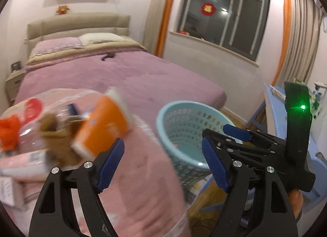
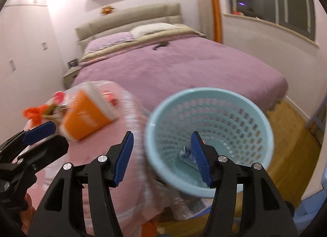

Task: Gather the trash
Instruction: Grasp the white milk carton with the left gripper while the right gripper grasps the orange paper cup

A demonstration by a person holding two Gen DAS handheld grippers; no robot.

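A light blue perforated basket (image 1: 184,132) (image 2: 210,134) stands tilted at the right edge of a pink-covered table (image 1: 143,167) (image 2: 92,155); a crumpled clear wrapper (image 2: 187,155) lies in its bottom. An orange and white box (image 1: 102,126) (image 2: 87,116) lies on the table with a clear plastic bottle with a red cap (image 1: 30,122), brown paper (image 1: 55,136) and orange scrap (image 1: 8,132) (image 2: 34,114) beside it. My left gripper (image 1: 163,165) is open and empty between box and basket. My right gripper (image 2: 161,159) is open and empty, its right finger over the basket's mouth.
A bed with a purple cover (image 1: 122,77) (image 2: 173,69) lies behind the table. A nightstand (image 1: 14,81) stands left of it. A window (image 1: 224,18) and curtains are at the right. Blue plastic furniture (image 1: 273,102) stands on the wood floor (image 2: 290,147) at the right.
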